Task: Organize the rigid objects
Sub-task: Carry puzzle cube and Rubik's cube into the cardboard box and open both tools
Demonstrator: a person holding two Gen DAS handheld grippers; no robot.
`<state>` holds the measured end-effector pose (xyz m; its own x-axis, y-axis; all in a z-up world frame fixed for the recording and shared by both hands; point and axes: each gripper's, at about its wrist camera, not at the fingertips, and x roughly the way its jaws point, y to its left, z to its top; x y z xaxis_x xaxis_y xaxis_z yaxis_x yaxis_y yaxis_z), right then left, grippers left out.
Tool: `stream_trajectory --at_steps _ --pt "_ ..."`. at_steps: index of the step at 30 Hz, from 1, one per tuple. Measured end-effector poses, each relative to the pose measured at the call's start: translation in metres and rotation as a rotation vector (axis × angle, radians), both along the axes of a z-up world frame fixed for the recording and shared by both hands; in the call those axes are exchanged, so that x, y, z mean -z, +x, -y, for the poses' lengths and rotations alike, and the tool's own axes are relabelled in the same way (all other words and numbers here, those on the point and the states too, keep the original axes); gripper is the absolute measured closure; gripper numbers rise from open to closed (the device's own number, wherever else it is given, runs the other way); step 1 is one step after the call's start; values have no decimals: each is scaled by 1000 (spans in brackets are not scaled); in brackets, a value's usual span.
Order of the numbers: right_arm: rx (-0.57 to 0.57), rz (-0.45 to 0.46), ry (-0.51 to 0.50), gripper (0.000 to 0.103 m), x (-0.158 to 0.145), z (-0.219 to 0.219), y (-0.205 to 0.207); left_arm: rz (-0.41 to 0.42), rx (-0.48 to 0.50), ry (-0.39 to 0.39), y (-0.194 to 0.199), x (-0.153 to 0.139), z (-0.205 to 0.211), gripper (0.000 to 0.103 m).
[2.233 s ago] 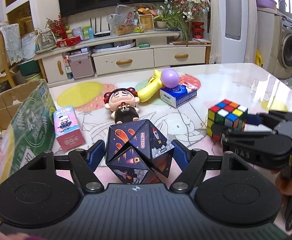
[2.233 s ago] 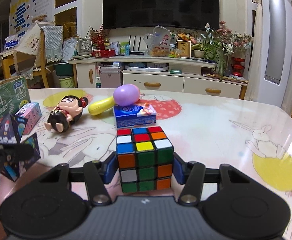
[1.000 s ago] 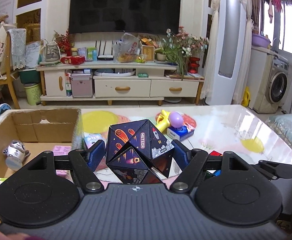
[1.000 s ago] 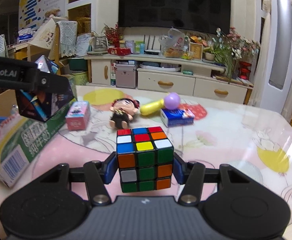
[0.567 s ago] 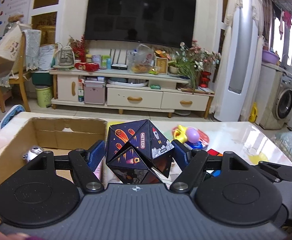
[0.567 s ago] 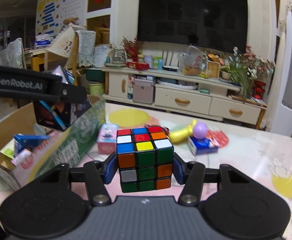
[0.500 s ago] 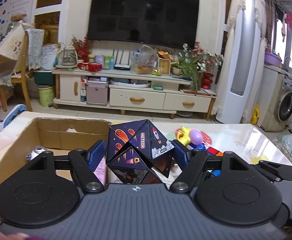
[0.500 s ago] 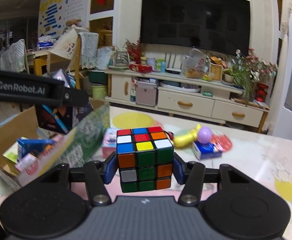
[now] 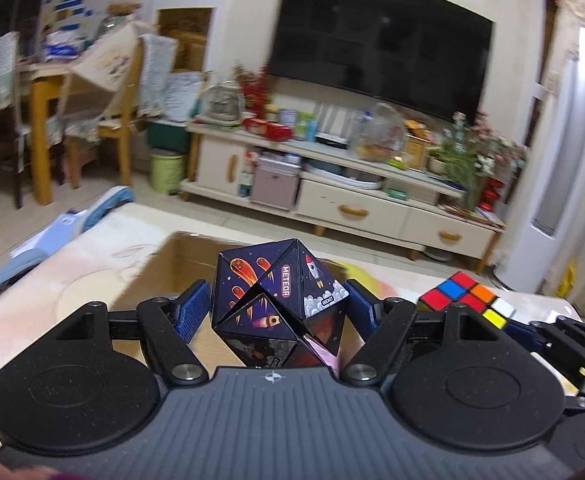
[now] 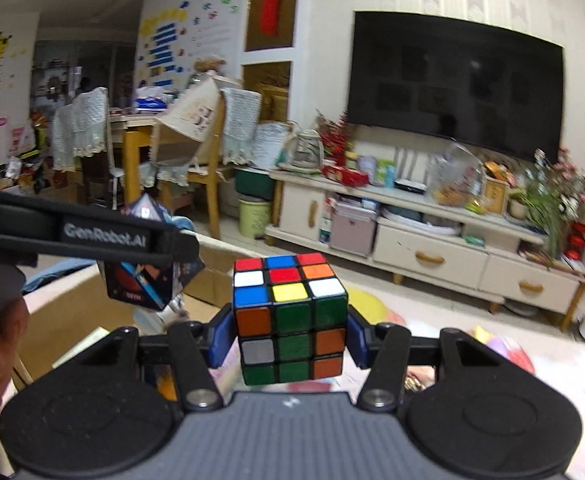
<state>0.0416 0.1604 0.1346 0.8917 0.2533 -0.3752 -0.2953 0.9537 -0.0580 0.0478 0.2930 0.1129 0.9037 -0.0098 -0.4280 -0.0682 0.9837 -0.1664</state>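
My left gripper [image 9: 278,312] is shut on a dark faceted space-print puzzle [image 9: 280,304], held in the air above the open cardboard box [image 9: 188,252]. My right gripper [image 10: 290,334] is shut on a Rubik's cube [image 10: 290,320], held up just right of the box [image 10: 72,312]. The cube also shows at the right of the left wrist view [image 9: 466,298]. The space puzzle and the left gripper show at the left of the right wrist view [image 10: 140,280].
The box holds several small items, mostly hidden by the grippers. The table [image 10: 564,368] with a rabbit-print cover lies to the right, with a purple and yellow toy [image 10: 496,346] on it. A TV cabinet [image 9: 372,204] and chairs stand behind.
Both grippers have swung left and risen with their loads. The space puzzle is now over the box, and the cube has come up beside it near the box's right wall.
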Motion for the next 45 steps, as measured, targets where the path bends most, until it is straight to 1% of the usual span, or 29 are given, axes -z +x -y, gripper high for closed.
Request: stream_trajectory --at_steps 4,7,14,19,24,33,37,39,40,41,42,45 --pt "-41 1 -13 48 2 -15 10 -29 -59 -22 8 1 -13 12" --pt "-69 -12 -28 48 7 -26 17 -50 -83 -23 7 3 -16 12" --pt "-119 -42 -60 48 19 -46 27 -97 -109 -18 12 7 -13 12" --pt "-140 -61 -76 48 23 -55 35 -116 -125 -16 6 6 -8 12" --pt "-163 -81 -89 48 28 -63 40 -136 -133 -14 8 7 -7 12" --pt "-184 -117 -100 48 38 -73 47 -165 -153 -6 12 10 -7 12" --pt "-188 -120 -131 48 40 -80 50 -184 -169 -7 13 11 -7 12" --pt "-194 -112 -138 40 39 -83 48 -183 -179 -5 13 11 -6 13" --pt "-193 -101 -142 34 39 -83 45 -177 -182 -1 12 9 -5 12" --pt "-189 -86 -146 29 38 -84 42 -173 -185 0 12 8 -5 8" --pt "-187 -78 -147 28 37 -83 40 -165 -187 -2 10 7 -5 4" --pt "-174 -78 -135 27 35 -78 37 -147 -191 -15 8 4 -4 3"
